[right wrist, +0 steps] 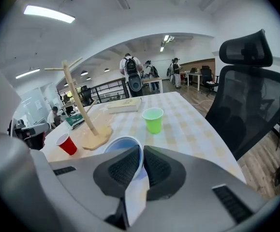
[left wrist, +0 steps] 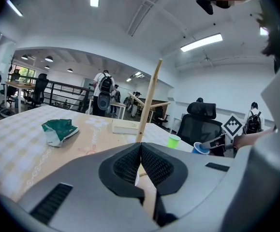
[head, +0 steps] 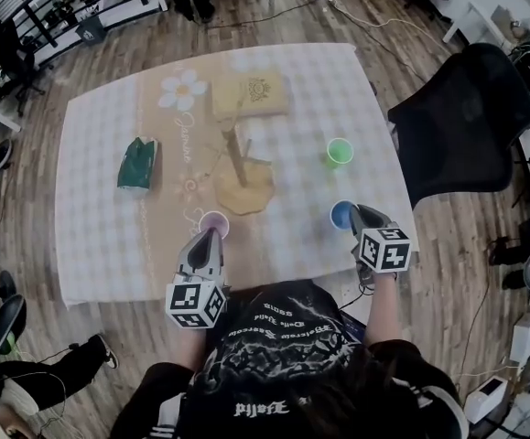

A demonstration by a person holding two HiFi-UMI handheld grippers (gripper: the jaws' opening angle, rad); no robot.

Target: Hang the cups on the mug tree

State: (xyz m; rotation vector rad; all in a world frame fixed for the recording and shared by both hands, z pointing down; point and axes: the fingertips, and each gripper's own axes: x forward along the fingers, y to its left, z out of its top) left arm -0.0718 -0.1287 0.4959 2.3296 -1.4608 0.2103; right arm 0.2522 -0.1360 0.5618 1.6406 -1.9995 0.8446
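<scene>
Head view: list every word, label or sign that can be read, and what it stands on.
None can be read for certain.
Black shirt: pale gothic lettering, upside down, too blurred to read.
Table runner: faint cursive script below the flower, unreadable.
Left gripper cube and right gripper cube: square patterns only, no letters.
</scene>
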